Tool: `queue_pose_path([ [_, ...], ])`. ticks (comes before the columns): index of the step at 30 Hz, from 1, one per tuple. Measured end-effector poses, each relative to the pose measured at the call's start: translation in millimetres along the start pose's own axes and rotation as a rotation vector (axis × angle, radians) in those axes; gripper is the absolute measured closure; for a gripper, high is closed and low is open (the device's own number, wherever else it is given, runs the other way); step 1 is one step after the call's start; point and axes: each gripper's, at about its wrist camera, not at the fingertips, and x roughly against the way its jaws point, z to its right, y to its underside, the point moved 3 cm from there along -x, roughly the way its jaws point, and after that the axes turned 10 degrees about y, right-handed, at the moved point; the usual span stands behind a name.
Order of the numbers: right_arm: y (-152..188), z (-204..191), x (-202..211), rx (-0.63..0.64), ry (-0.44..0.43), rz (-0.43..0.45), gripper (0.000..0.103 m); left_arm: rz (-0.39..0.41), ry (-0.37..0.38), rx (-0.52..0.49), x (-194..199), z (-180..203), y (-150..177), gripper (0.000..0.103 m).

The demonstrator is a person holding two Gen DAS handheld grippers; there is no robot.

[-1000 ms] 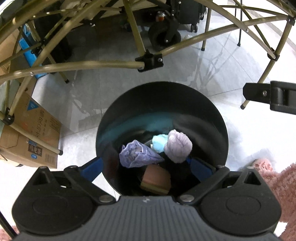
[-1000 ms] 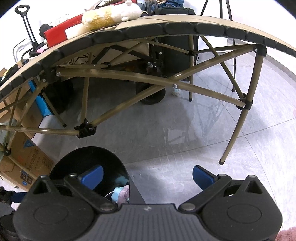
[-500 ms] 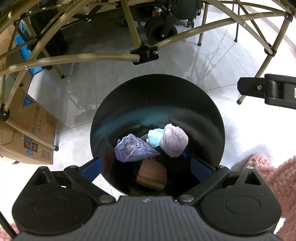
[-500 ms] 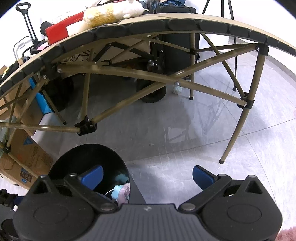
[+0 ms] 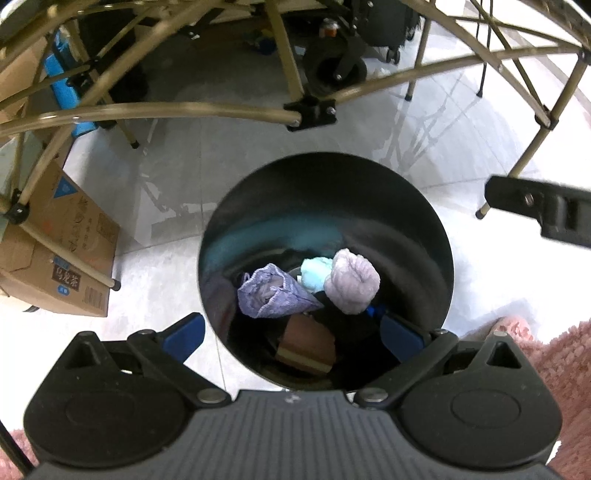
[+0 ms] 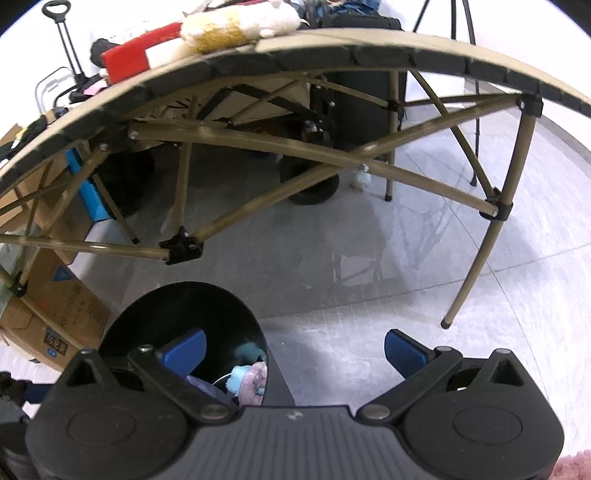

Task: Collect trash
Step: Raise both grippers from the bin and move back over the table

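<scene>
A round black trash bin [image 5: 413, 206] stands on the pale tiled floor. Inside lie a purple crumpled cloth [image 5: 269, 293], a lilac wad [image 5: 352, 282], a light blue scrap [image 5: 314, 271] and a brown sponge-like block [image 5: 308, 345]. My left gripper [image 5: 291, 334] hovers open above the bin's near rim, its blue pads empty. In the right wrist view the same bin [image 6: 173, 314] sits at lower left. My right gripper [image 6: 293, 349] is open and empty over the floor beside the bin. A black part of the right gripper [image 5: 539, 206] shows at the right of the left view.
A folding table [image 6: 332, 44] with tan metal legs spans the space ahead, with a plush toy [image 6: 236, 27] and a red box [image 6: 127, 61] on top. A cardboard box [image 5: 55, 251] stands left of the bin. A pink fluffy sleeve [image 5: 561, 365] is at right.
The left gripper has drawn back and up from the bin, which now looks a little smaller and farther. The right gripper has tilted up slightly. Both stay open.
</scene>
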Motion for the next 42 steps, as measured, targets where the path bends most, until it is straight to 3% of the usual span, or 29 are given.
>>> queue_pose_path([
  [12,-3,-6,51,0.035,-0.070,0.154,0.000,0.227,-0.017,0.080,72,-23,1,0.000],
  [21,-19,-9,107,0.045,-0.138,0.346,0.000,0.479,-0.004,0.045,145,-21,-8,0.000],
  [29,-55,-9,140,0.006,-0.162,0.500,0.000,0.599,0.040,0.073,181,-27,-41,0.000],
  [42,-123,-21,132,-0.075,-0.175,0.598,0.000,0.752,0.004,0.124,204,-43,-113,0.000],
])
